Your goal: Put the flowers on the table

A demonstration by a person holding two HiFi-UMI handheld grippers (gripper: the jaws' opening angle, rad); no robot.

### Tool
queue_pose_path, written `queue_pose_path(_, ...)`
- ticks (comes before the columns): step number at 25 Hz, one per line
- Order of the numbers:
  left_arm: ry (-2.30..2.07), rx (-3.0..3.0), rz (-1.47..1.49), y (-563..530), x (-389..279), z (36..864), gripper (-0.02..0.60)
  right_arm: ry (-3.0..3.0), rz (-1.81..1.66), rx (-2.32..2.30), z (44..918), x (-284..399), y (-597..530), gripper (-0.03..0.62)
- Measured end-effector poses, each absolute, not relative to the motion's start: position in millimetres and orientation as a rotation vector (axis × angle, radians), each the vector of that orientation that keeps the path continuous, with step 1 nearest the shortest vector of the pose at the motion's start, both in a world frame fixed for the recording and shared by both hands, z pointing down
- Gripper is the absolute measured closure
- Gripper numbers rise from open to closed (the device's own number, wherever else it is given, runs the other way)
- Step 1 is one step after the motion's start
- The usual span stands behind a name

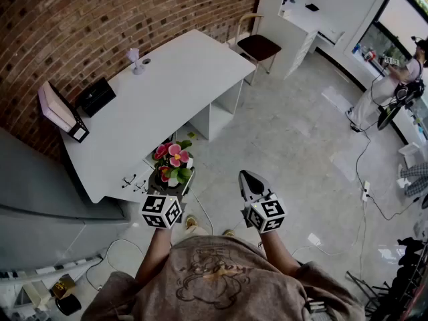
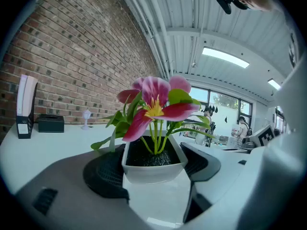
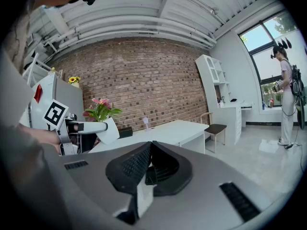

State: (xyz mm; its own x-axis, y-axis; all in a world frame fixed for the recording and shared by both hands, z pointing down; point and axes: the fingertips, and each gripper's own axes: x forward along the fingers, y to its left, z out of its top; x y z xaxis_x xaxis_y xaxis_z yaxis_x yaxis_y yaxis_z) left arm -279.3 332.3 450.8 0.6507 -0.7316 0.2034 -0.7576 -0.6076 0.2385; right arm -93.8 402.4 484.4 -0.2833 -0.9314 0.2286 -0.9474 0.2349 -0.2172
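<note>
Looking down, I count one white pot [image 2: 152, 170] of pink flowers [image 1: 174, 156], one white table [image 1: 167, 79] and two grippers. My left gripper [image 1: 172, 180] squeezes the pot between its wide jaws, up in the air just by the table's near edge. My right gripper [image 3: 150, 152] is closed with nothing in it.

The long white counter [image 1: 180, 79] runs along the brick wall [image 1: 100, 19] and is mostly bare. At its left end a pink-and-white file holder [image 1: 59, 109] stands upright, with a black box [image 1: 97, 96] just beside it. Farther along, near the wall, stands a small pale goblet-shaped ornament [image 1: 136, 61], with a tiny dark round thing [image 1: 146, 61] next to it.
</note>
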Motion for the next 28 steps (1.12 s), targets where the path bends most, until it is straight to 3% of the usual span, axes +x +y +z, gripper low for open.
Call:
queue_pose_path(11, -1.180, 2.581, 0.126, 328, -289, 448, 0.213, -2.404, 0.538, 1.927, 483, -87, 404, 0.589)
queue_pose_path(28, -0.938, 2.708, 0.173, 277, -312, 455, 0.213, -2.277, 0.517, 2.089, 490, -140, 379, 0.589)
